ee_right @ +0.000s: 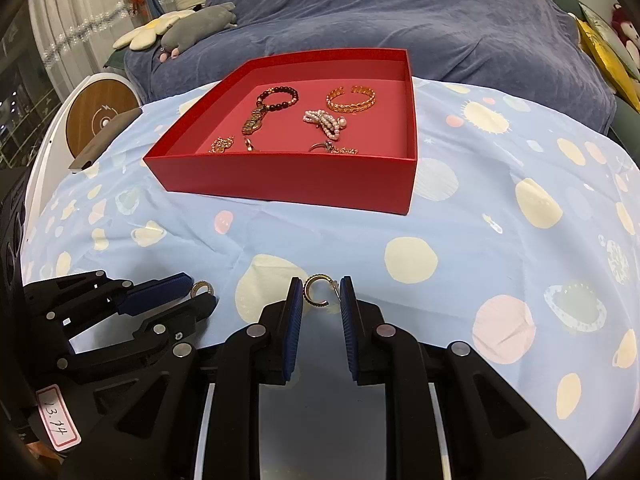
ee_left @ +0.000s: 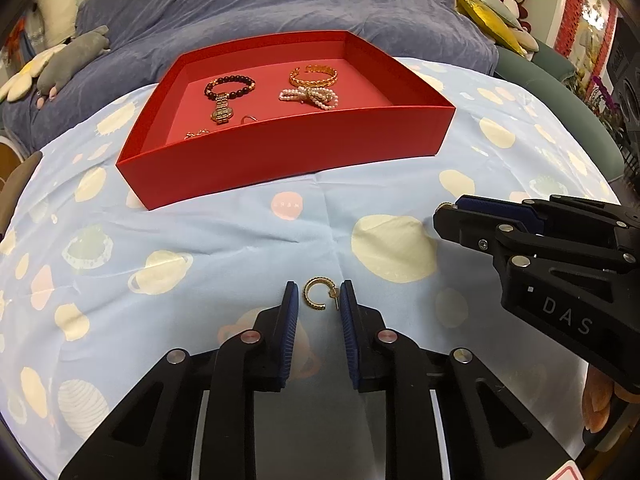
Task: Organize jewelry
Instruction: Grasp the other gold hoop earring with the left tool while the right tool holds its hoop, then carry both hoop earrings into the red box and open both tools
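Looking pretty far along, I'd say: the red tray (ee_right: 288, 178) in the upper middle of both views already has a dark bead bracelet (ee_right: 279, 98), a gold cuff (ee_right: 352, 100), a pearl bow piece (ee_right: 325, 120), a small watch (ee_right: 253, 123) and some rings and chain bits near its front wall.

What's left out on the planet-print cloth (ee_right: 460, 224) looks like two gold hoop earrings. One hoop (ee_left: 318, 294) sits between the spread fingers of the left tool (ee_left: 318, 296), touching the right-hand pad but not pinched. The other hoop (ee_right: 318, 290) sits the same way in the right tool (ee_right: 319, 292), fingers also spread.

Nothing much blocks the way to the tray besides its front wall. Blue blanket (ee_right: 380, 12) and plush toys sit behind.
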Demonstrator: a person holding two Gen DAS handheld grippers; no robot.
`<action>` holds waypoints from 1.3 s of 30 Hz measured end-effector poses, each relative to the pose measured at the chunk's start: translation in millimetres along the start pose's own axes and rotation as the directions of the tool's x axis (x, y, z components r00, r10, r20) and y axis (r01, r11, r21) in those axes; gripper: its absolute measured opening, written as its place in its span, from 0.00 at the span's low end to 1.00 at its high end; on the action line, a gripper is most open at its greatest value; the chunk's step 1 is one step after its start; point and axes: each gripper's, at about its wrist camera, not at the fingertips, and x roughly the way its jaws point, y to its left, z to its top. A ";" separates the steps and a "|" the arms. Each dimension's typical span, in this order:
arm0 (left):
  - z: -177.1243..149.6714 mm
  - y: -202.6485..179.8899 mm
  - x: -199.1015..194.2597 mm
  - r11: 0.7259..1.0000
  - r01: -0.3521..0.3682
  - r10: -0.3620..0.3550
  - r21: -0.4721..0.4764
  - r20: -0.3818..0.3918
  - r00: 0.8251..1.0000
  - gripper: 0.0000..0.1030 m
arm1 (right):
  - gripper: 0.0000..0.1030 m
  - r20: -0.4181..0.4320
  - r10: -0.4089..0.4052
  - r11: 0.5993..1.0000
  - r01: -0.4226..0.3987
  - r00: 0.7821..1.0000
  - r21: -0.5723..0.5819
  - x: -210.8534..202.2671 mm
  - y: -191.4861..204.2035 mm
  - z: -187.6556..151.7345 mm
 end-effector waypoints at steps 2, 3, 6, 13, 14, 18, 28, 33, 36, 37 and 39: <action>-1.2 -0.9 -0.3 1.000 0.001 -0.001 0.010 0.002 1.000 0.15 | 0.18 -0.001 0.000 1.000 0.000 1.000 0.001 -0.1 0.4 0.3; -1.9 -1.0 -0.7 1.000 0.002 -0.002 0.013 0.002 1.000 0.15 | 0.18 -0.001 0.000 1.000 0.000 1.000 0.001 -0.1 0.3 0.2; -3.6 0.8 -2.1 1.000 0.015 -0.015 0.011 0.002 1.000 0.15 | 0.18 0.000 0.000 1.000 0.000 1.000 -0.001 0.1 0.9 0.5; -2.2 18.0 -9.3 0.998 0.042 -0.042 -0.051 0.001 0.999 0.15 | 0.18 0.009 0.013 1.000 -0.013 1.000 -0.004 -1.2 8.2 5.6; -0.6 19.8 -10.9 0.997 0.041 -0.041 -0.059 0.006 0.999 0.15 | 0.18 0.013 0.016 1.000 -0.016 1.000 -0.004 -2.0 10.2 7.1; 7.7 26.3 -20.0 0.996 0.042 -0.039 -0.085 0.031 0.999 0.15 | 0.18 0.033 0.034 0.999 -0.034 0.999 -0.012 -6.5 22.2 16.4; 32.5 40.2 -40.5 0.989 0.051 -0.038 -0.139 0.094 0.995 0.14 | 0.18 0.079 0.062 0.998 -0.063 0.995 0.005 -13.3 40.2 40.7; 42.2 48.1 -48.7 0.986 0.049 -0.029 -0.160 0.125 0.992 0.15 | 0.18 0.113 0.068 0.997 -0.072 0.991 0.027 -19.4 40.7 53.4; 48.3 52.7 -52.6 0.985 0.041 -0.017 -0.170 0.141 0.990 0.15 | 0.18 0.135 0.069 0.997 -0.075 0.988 0.036 -24.0 38.9 60.6; 51.0 54.9 -54.2 0.984 0.038 -0.012 -0.173 0.147 0.989 0.15 | 0.18 0.142 0.069 0.996 -0.076 0.988 0.041 -25.4 37.6 63.4; 57.9 60.1 -57.2 0.984 0.027 0.002 -0.178 0.161 0.987 0.15 | 0.18 0.156 0.064 0.996 -0.073 0.986 0.051 -27.6 34.4 70.0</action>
